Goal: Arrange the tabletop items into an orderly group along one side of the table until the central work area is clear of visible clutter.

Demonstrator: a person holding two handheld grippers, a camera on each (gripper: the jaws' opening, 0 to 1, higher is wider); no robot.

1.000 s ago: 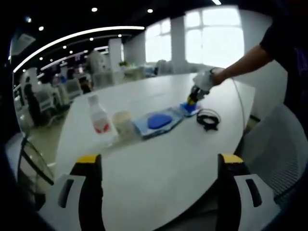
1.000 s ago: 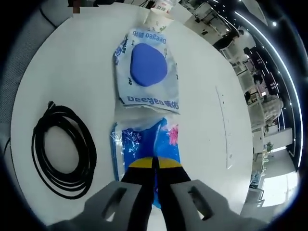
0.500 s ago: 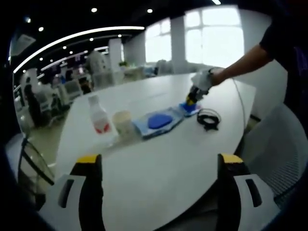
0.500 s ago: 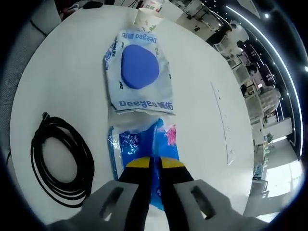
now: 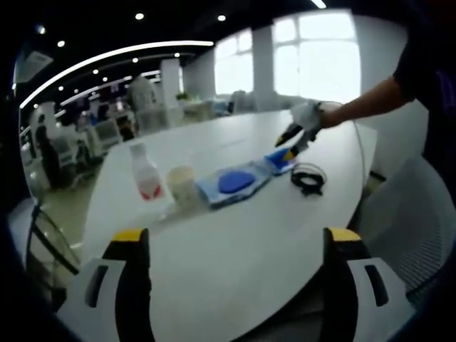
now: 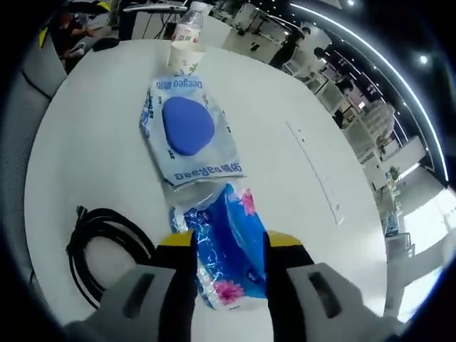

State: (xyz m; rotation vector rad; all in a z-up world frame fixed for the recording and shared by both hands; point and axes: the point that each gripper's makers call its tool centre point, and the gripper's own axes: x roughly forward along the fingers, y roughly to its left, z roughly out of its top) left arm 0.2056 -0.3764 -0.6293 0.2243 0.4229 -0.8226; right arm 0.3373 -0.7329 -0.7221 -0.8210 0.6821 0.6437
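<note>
The right gripper (image 6: 221,246) is spread wide over the blue packet (image 6: 228,249), so nothing's pinched. The left gripper (image 5: 235,249) is held open too, back near the table (image 5: 235,235) edge, probably just parked.

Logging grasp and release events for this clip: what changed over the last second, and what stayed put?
The right hand-held gripper, shut on the blue tissue pack a second ago, has opened and let it go; the pack lies on the table between its jaws. The wipes pouch, black cable, paper cup and bottle stayed put. The left hand-held gripper stayed open.
</note>
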